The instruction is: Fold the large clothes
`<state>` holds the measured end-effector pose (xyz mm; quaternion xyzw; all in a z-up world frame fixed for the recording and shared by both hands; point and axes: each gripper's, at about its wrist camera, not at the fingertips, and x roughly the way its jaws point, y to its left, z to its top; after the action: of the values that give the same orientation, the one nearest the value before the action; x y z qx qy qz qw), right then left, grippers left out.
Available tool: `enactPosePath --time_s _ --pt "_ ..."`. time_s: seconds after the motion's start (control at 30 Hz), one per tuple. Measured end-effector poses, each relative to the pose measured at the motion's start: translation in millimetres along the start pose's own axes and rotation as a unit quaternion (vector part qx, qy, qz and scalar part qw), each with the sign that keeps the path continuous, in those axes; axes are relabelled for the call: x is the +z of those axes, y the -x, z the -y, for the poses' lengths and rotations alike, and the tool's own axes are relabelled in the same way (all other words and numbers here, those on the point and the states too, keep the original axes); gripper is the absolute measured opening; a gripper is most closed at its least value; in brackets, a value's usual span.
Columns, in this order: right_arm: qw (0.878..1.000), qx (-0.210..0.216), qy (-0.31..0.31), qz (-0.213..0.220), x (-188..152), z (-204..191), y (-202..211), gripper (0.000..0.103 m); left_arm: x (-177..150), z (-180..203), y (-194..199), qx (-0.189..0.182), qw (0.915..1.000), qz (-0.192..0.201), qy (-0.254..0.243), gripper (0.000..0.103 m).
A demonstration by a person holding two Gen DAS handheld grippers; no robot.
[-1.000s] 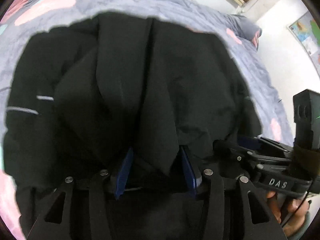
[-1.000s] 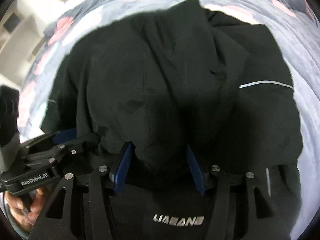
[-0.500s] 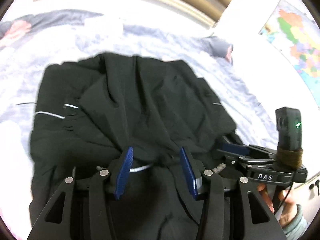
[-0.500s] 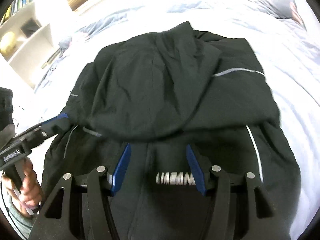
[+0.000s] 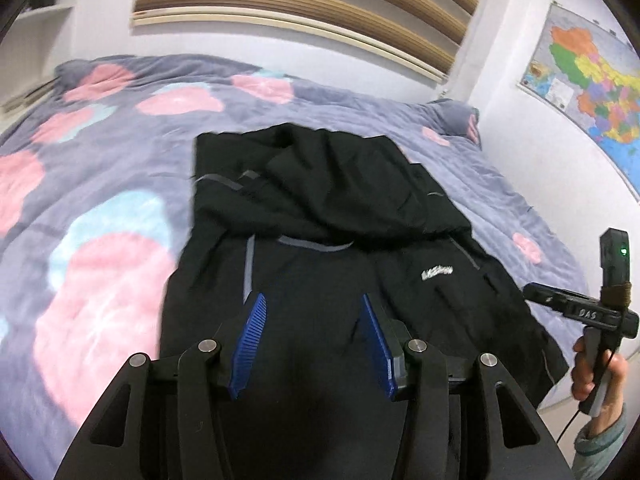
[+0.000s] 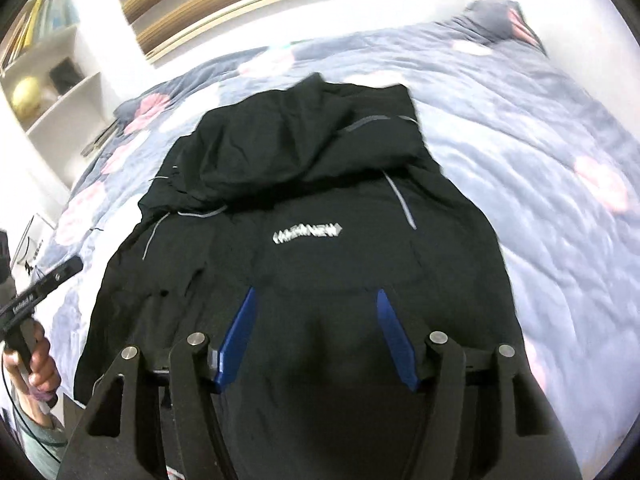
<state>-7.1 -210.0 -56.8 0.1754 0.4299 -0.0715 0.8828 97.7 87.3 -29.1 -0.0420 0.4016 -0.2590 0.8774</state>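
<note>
- Bedroom: bed with a grey floral quilt, slatted headboard and wall map behind.
- Left wrist view: black jacket lies flat mid-bed, its far part folded toward the camera over the body, fold edge just above the chest logo.
- Left tool hangs above the near hem, jaws parted about half, nothing between the pads. A second ago they gripped bunched cloth; now let go, tool pulled back and up.
- Right tool shows at right in the person's hand, also clear of the jacket.
- Right wrist view: same jacket, logo centred, fold edge just beyond it, shelves at left.
- Right tool above the hem, jaws opening, empty; earlier it held fabric too.
- Left tool seen at left edge, off the cloth.
- Judgement: first fold laid and released; next likely a regrip for another fold.
</note>
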Motion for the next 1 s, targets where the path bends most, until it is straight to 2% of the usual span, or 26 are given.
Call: enactPosePath --time_s 0.1,0.23,0.33,0.43,0.63,0.73,0.83,0.93,1.0 --pt "1.000 -0.003 -0.013 -0.001 -13.8 14.2 11.6 0.065 -22.8 -13.1 16.7 0.012 0.9999 0.001 0.011 0.052" --pt "0.999 -0.026 -0.019 -0.003 -27.4 31.1 18.8 0.065 -44.3 -25.2 27.5 0.024 0.9994 -0.004 0.025 0.062" --pt "0.999 -0.038 -0.021 -0.008 -35.9 44.3 19.5 0.065 -63.5 -38.6 35.8 0.032 0.9984 -0.016 0.045 0.064" --pt "0.997 -0.069 -0.019 -0.015 -45.9 59.9 16.9 0.065 -80.0 -54.6 40.1 0.039 0.9963 -0.028 0.071 0.064" --pt "0.995 -0.083 -0.047 -0.024 -60.5 94.8 12.1 0.065 -114.5 -91.2 38.1 0.040 0.9896 -0.063 0.122 0.064" --pt "0.995 -0.078 -0.062 -0.026 -67.1 109.1 12.7 0.065 -128.8 -99.4 32.2 0.010 0.9867 -0.085 0.138 0.064" --pt "0.994 -0.089 -0.063 -0.026 -71.5 112.8 17.3 0.065 -140.6 -99.5 27.3 -0.010 0.9862 -0.091 0.138 0.065" --pt "0.991 -0.117 -0.055 -0.029 -76.0 115.0 23.0 0.071 -147.3 -100.7 25.7 -0.021 0.9850 -0.092 0.144 0.065" --pt "0.991 -0.116 -0.060 -0.033 -81.9 120.8 26.4 0.074 -149.8 -100.2 28.6 -0.028 0.9849 -0.092 0.144 0.066"
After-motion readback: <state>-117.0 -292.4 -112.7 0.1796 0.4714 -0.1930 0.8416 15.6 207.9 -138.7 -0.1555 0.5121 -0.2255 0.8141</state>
